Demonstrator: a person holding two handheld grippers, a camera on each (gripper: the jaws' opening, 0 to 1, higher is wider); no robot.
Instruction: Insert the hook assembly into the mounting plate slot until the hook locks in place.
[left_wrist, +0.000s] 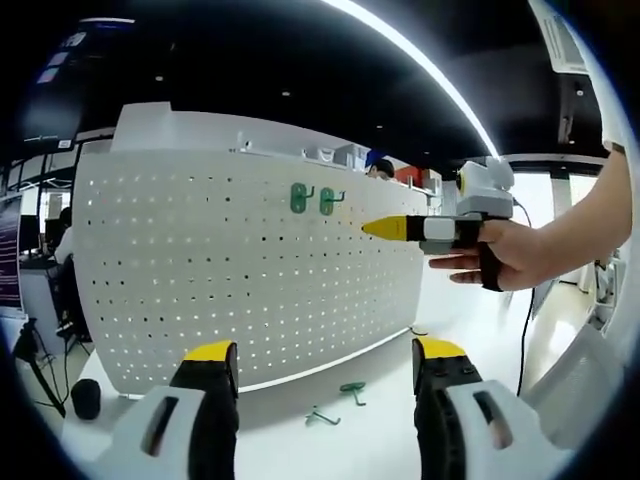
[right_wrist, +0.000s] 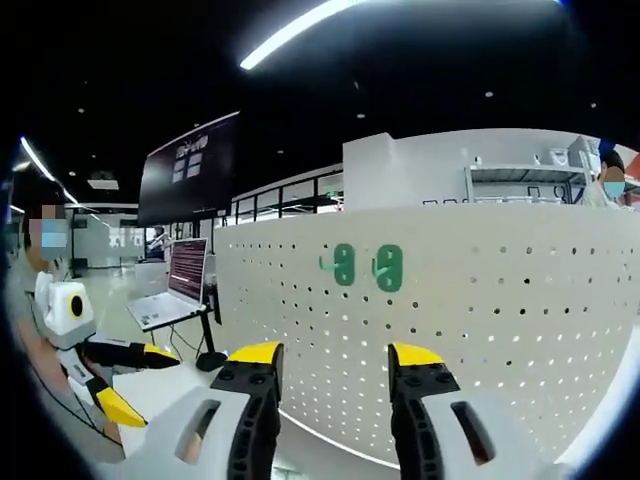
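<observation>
Left gripper view: two green hooks (left_wrist: 316, 199) are seen already seated side by side in the white pegboard (left_wrist: 200, 280), while two spare hooks (left_wrist: 338, 402) lie on the desk (left_wrist: 300, 440) before it. These are judged light, stiff and thin, best pinched across the flat backplate. The left hand-held gripper (left_wrist: 325, 360) is held wide and empty, low before the board. The right hand-held gripper (right_wrist: 330, 360) is raised toward the mounted hooks, jaws parted, nothing held.
</observation>
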